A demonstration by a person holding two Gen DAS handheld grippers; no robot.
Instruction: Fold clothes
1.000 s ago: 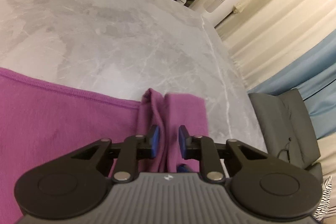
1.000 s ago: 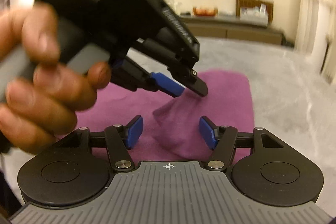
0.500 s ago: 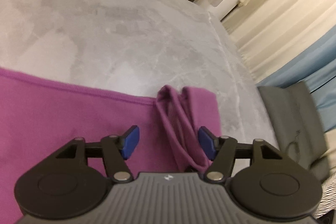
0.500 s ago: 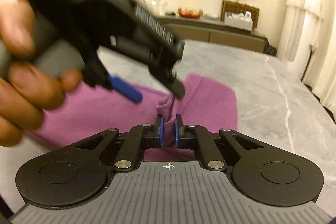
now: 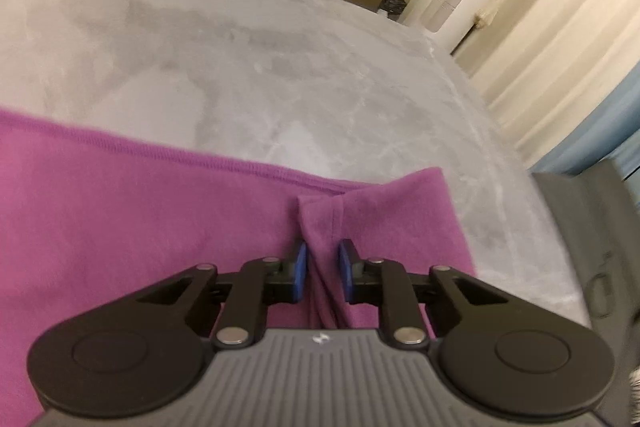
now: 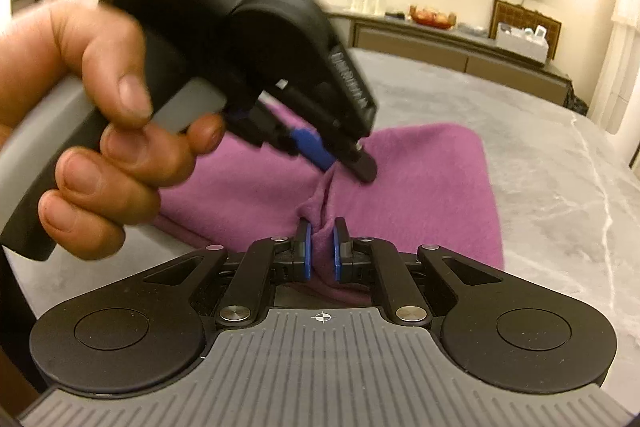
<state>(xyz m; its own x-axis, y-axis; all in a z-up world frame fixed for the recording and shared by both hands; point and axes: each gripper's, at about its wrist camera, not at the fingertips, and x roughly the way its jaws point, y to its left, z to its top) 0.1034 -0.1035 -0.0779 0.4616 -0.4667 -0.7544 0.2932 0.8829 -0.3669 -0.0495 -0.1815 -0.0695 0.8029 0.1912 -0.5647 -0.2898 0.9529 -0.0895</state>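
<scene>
My left gripper (image 5: 322,277) is closing on a raised ridge of the purple garment (image 5: 120,219) – my right gripper (image 6: 320,251) is clamped on another pleat of it. The garment lies partly folded on the grey marble table (image 5: 240,59) – further folds remain

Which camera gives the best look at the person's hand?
The right wrist view. There the hand fills the left side, fingers wrapped round the left gripper's handle above the purple cloth. The left wrist view shows no hand at all.

Black tool (image 6: 320,247), blue pads (image 6: 305,247)
</scene>
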